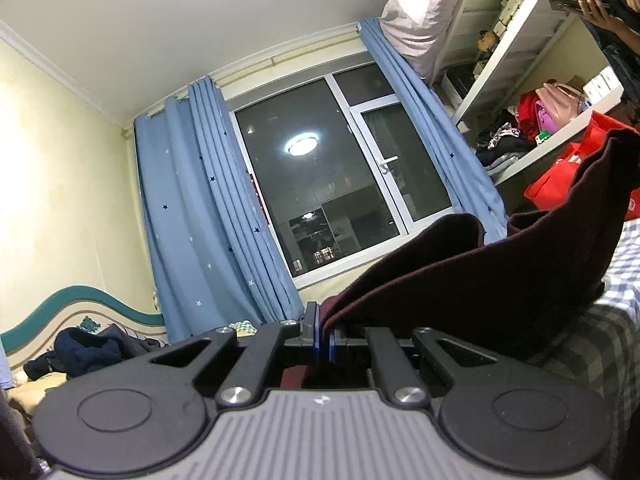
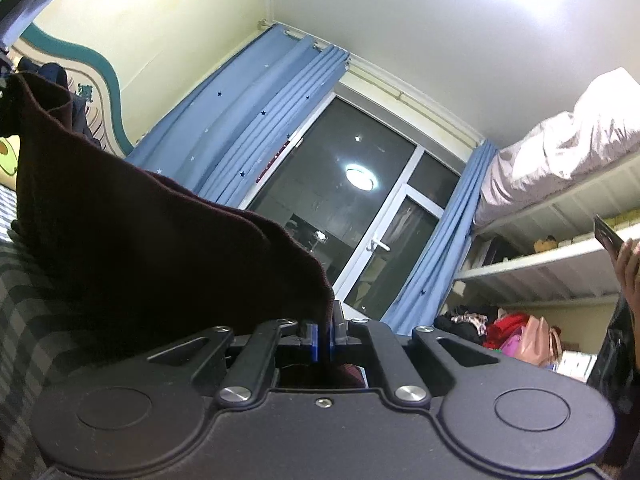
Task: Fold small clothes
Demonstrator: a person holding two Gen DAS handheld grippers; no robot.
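Two grippers hold one dark maroon garment lifted above a checked bedcover; the left gripper has its jaws pinched tight on a cloth edge, the right gripper likewise; the fabric's long axis runs between them, sagging toward the bed; the left wrist view alone shows dark clothes heaped by a teal-trimmed headboard; the right wrist view shows a pink bag below white shelves; both face a dark window and blue curtains.
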